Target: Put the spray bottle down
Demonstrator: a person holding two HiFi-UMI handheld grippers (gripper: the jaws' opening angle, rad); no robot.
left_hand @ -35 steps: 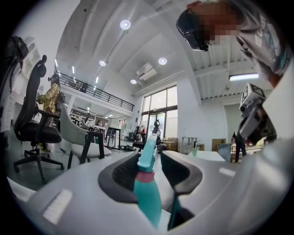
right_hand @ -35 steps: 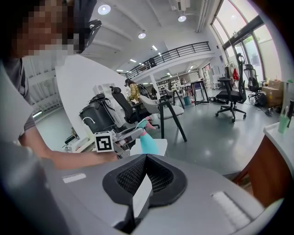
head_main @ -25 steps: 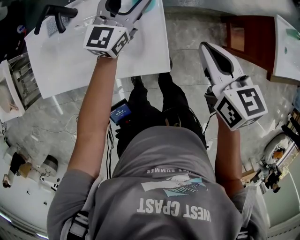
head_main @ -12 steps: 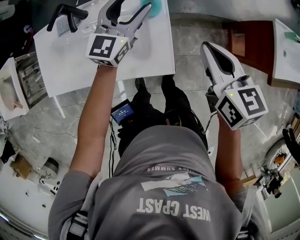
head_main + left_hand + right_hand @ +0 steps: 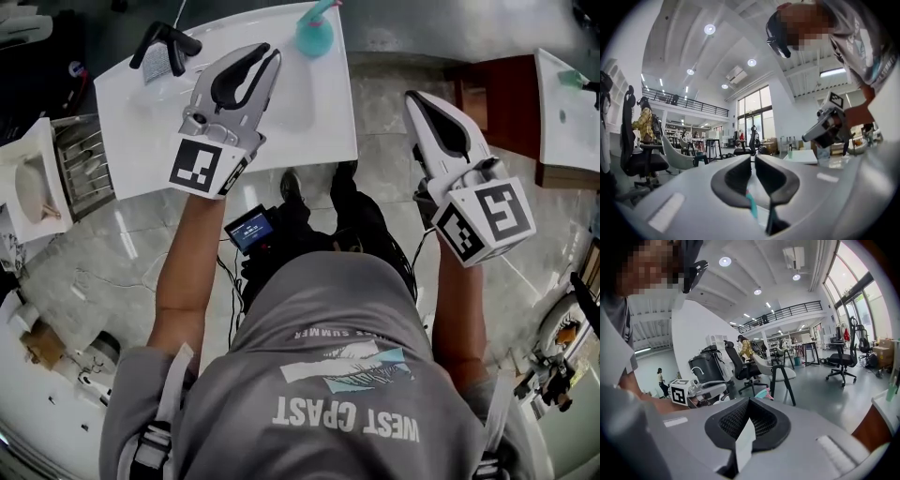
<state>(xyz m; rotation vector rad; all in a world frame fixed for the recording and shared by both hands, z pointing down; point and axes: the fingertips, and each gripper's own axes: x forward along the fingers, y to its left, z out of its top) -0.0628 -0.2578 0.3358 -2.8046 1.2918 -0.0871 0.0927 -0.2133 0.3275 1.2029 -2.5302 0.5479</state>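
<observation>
The teal spray bottle (image 5: 314, 36) stands upright at the far edge of the white table (image 5: 141, 131). My left gripper (image 5: 270, 54) hovers over the table just left of the bottle and nearer me, clear of it. Its jaws are closing and show almost together with nothing between them, as also seen in the left gripper view (image 5: 753, 158). My right gripper (image 5: 413, 96) hangs off the table's right side over the floor, shut and empty (image 5: 749, 400). A teal and pink shape (image 5: 762, 393) beyond its jaws looks like the bottle.
A black handled tool (image 5: 164, 45) lies at the table's far left. A rack (image 5: 80, 164) stands left of the table. A dark red cabinet (image 5: 492, 89) and a second white surface (image 5: 572, 112) are at the right. A small lit screen (image 5: 250, 230) hangs at my waist.
The left gripper has drawn back from the bottle toward me and lifted, and its wide-open jaws have come together. The bottle stays on the table. The right gripper has lifted a little.
</observation>
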